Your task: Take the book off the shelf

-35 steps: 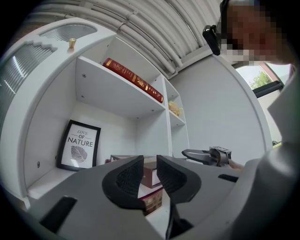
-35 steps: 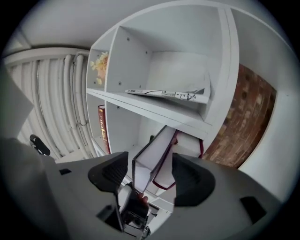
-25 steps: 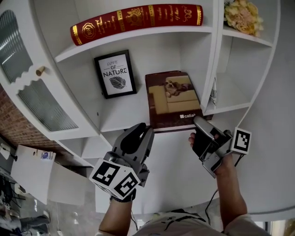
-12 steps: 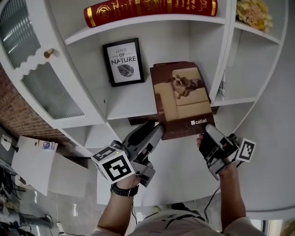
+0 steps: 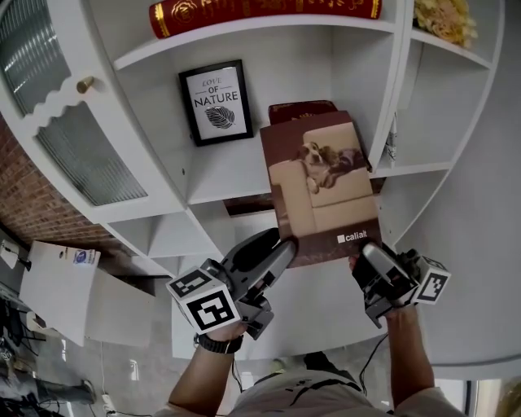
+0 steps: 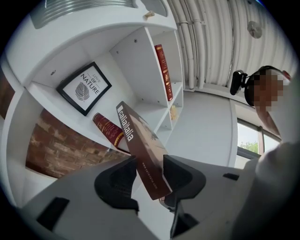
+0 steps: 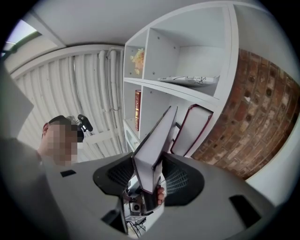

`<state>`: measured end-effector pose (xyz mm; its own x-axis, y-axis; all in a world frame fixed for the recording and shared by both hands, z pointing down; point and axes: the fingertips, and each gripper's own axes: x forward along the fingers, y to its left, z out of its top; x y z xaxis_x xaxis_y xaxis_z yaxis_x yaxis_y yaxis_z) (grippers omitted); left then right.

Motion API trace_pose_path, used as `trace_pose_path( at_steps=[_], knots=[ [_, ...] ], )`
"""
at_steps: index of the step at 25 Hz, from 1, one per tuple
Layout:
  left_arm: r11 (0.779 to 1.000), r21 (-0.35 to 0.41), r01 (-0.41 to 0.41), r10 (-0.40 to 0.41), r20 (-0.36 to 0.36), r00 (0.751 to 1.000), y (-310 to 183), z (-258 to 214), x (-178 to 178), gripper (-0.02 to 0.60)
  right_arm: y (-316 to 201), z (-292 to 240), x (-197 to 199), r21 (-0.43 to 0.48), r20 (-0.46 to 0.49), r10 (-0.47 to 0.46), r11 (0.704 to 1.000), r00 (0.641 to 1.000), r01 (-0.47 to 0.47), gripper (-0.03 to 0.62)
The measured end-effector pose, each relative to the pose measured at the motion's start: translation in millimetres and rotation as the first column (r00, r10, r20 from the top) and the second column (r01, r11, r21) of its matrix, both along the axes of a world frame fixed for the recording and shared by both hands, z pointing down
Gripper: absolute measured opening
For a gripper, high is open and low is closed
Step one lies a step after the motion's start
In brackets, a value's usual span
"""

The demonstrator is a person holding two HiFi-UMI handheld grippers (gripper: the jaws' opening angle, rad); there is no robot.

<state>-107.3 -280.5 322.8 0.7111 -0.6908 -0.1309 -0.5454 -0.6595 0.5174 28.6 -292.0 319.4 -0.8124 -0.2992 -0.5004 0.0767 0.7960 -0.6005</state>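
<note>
The brown book (image 5: 321, 191), its cover showing a dog on a sofa, is tilted out in front of the white shelf (image 5: 216, 186). My right gripper (image 5: 366, 254) is shut on its lower right corner, and both pads press the book (image 7: 154, 145). My left gripper (image 5: 281, 248) is at the lower left corner. Its jaws are opening, with the book's spine edge (image 6: 140, 150) standing between them and not clamped. A second dark red book (image 5: 301, 108) stays on the shelf behind.
A framed "Love of Nature" print (image 5: 216, 102) stands left of the book. A red and gold book (image 5: 260, 8) lies on the shelf above, and yellow flowers (image 5: 446, 18) sit at top right. A glazed cabinet door with a knob (image 5: 85, 84) is at left.
The book has come out and down from the shelf in my right gripper. My left gripper has risen to its lower left corner and opened its jaws around the spine.
</note>
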Motion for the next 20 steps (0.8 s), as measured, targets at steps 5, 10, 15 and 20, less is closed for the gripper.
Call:
trace_pose_path(
  at_steps=[5, 10, 15, 20],
  knots=[
    [0.999, 0.034, -0.030, 0.030, 0.002, 1.000, 27, 9, 3, 0.179, 31, 9, 6, 0.080, -0.046, -0.003, 0.997, 0.999, 0.007, 0.193],
    [0.998, 0.065, -0.026, 0.025, 0.023, 0.999, 53, 17, 6, 0.178, 61, 11, 8, 0.150, -0.070, 0.018, 0.989, 0.997, -0.007, 0.193],
    [0.995, 0.095, -0.012, 0.007, 0.057, 0.998, 76, 18, 8, 0.178, 86, 11, 8, 0.193, -0.073, 0.031, 0.981, 0.997, -0.016, 0.192],
    [0.993, 0.119, -0.014, 0.004, 0.089, 0.996, 96, 16, 10, 0.178, 106, 9, 12, 0.214, -0.062, 0.041, 0.976, 0.997, -0.027, 0.192]
  ],
)
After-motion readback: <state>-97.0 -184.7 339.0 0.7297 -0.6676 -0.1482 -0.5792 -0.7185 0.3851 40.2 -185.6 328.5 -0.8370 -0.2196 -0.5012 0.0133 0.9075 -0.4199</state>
